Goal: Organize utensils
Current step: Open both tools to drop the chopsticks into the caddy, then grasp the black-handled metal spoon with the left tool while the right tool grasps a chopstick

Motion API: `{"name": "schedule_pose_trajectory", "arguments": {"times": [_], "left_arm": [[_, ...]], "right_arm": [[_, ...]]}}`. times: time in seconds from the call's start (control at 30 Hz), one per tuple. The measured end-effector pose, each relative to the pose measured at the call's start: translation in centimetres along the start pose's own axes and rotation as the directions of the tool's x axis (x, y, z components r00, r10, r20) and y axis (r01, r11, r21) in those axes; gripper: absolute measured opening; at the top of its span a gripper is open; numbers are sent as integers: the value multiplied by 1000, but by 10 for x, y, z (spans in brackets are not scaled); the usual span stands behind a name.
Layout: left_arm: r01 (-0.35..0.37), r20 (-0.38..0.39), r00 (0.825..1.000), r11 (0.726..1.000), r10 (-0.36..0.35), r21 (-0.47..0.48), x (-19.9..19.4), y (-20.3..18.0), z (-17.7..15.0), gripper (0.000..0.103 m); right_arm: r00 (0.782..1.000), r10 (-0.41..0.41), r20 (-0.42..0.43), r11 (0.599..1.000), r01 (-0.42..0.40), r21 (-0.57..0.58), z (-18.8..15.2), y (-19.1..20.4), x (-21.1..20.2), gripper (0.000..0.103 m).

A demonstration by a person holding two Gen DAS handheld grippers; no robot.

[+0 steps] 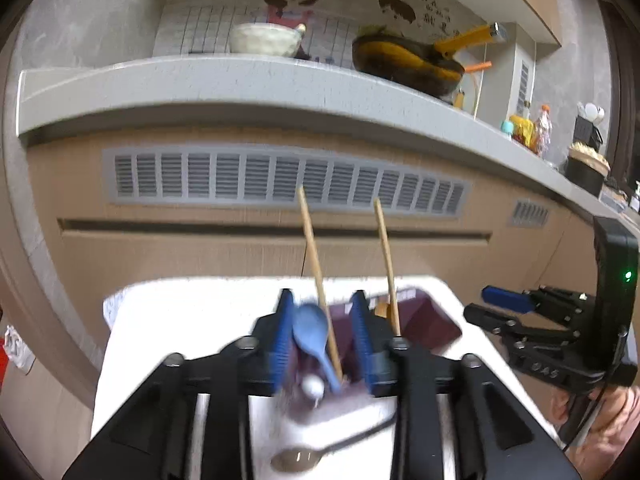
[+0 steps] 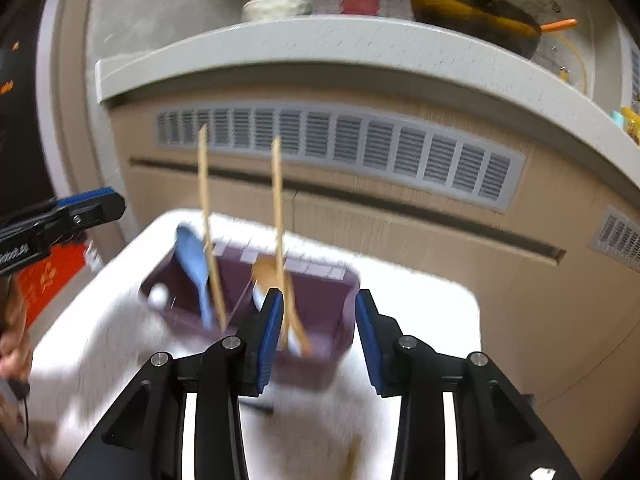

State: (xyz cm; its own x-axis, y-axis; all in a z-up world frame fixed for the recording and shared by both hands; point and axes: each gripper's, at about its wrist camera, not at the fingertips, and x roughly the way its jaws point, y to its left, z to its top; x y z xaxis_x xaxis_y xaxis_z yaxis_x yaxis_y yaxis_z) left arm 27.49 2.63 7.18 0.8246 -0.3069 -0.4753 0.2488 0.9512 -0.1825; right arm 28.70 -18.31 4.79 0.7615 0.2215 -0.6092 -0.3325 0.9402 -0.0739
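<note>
Only in the left wrist view was a metal spoon [image 1: 298,458] seen, lying on the white table [image 1: 160,320] nearer than the purple bin [image 2: 320,300]. Inside the bin were held a blue spoon [image 2: 194,264], two chopsticks [image 2: 206,216] and a wooden spoon [image 2: 272,272]. The left gripper [image 1: 322,320] and right gripper [image 2: 316,320] fingers were parted, nothing gripped.

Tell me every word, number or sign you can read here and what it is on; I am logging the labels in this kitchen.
Nothing reads cleanly.
Wall poster: handwritten characters beside the cartoon figures, too blurred to quote.
Right tool, on its body: embossed digits, possibly "045", unsure.
Left tool, on its body: white print, cut off and blurred.
Red sheet: orange marks, not legible.
Purple organizer: pale labels, blank or blurred.
</note>
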Motion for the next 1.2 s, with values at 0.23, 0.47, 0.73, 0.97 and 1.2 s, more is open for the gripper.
{"name": "schedule_pose_trajectory", "arguments": {"times": [0.23, 0.47, 0.73, 0.97, 1.2], "left_arm": [[68, -188, 981, 996, -55, 63, 15, -5, -57, 36], [118, -376, 924, 988, -72, 99, 54, -11, -102, 37], [12, -402, 915, 1000, -10, 4, 79, 17, -108, 39], [58, -441, 895, 998, -65, -29, 73, 19, -116, 39], [193, -513, 840, 981, -175, -19, 54, -13, -131, 41]], "right_arm": [[986, 80, -147, 997, -82, -12, -56, 2, -8, 35], [955, 105, -278, 994, -101, 28, -106, -9, 0, 36], [938, 110, -330, 992, -84, 91, -143, -25, 1, 36], [934, 96, -345, 992, -61, 111, -148, -33, 0, 36], [931, 70, -359, 995, -38, 96, -142, -32, 10, 34]]}}
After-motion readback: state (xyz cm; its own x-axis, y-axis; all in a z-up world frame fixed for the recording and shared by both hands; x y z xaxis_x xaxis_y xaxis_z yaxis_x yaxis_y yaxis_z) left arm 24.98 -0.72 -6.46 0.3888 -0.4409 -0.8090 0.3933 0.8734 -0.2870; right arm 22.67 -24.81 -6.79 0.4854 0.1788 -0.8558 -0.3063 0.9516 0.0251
